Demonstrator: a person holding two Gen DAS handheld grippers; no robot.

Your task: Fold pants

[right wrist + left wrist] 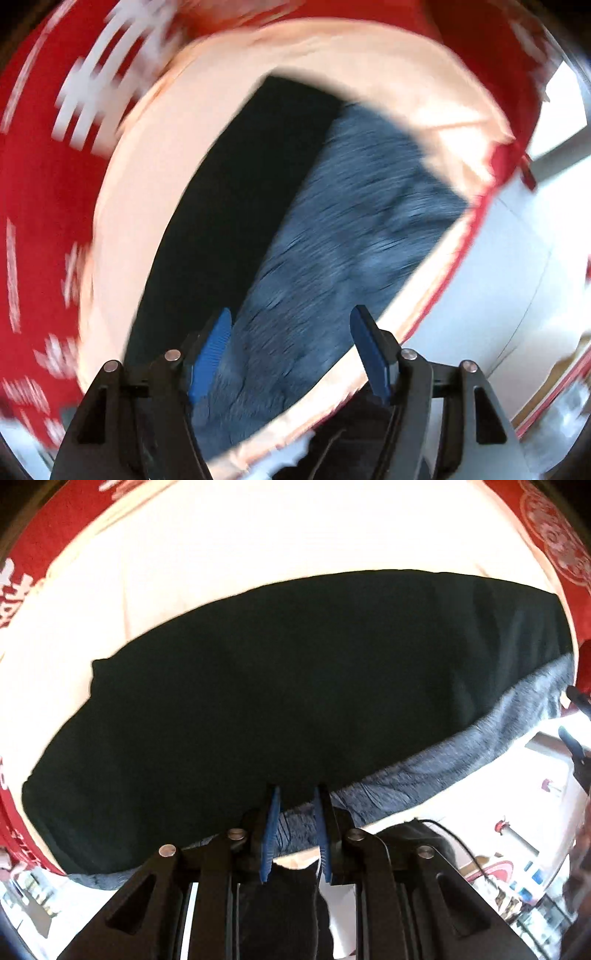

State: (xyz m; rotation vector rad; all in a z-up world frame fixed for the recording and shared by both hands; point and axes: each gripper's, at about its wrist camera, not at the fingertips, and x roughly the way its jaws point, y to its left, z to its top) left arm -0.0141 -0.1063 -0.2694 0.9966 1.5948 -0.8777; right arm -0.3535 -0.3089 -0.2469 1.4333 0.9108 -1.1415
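1. On the cream sheet (258,535), from the left wrist: pants (295,683) lying flat and wide across its middle, dark face upward, with a grey heathered band along the edge nearest the camera.
2. Around the cream sheet, on the far side and both flanks: red cover (55,528) printed with white motifs.
3. At the near edge of the cream sheet: left gripper (297,794) pointing steeply down, blue pads (272,823) drawn close together and pinching the pants right where dark cloth meets grey, a bunch of grey fabric showing in the narrow gap.
4. Beyond the near edge of the cream sheet, off to the right: a thin black cable (443,827) and bright clutter, too blurred to name.
5. Over the cream sheet (122,221), from the right wrist (heavily smeared, so edges only rough): pants (351,240) running diagonally across it, dark strip on the left, grey heathered part on the right and reaching towards the sheet's right border.
6. Above the grey part, near the lower edge of the cream sheet: right gripper (291,314) spread wide, blue pads (210,354) well apart, nothing clamped between them, grey cloth visible through the gap.
7. Outside the cream sheet on the left and top: red cover (44,203), white print streaked by blur.
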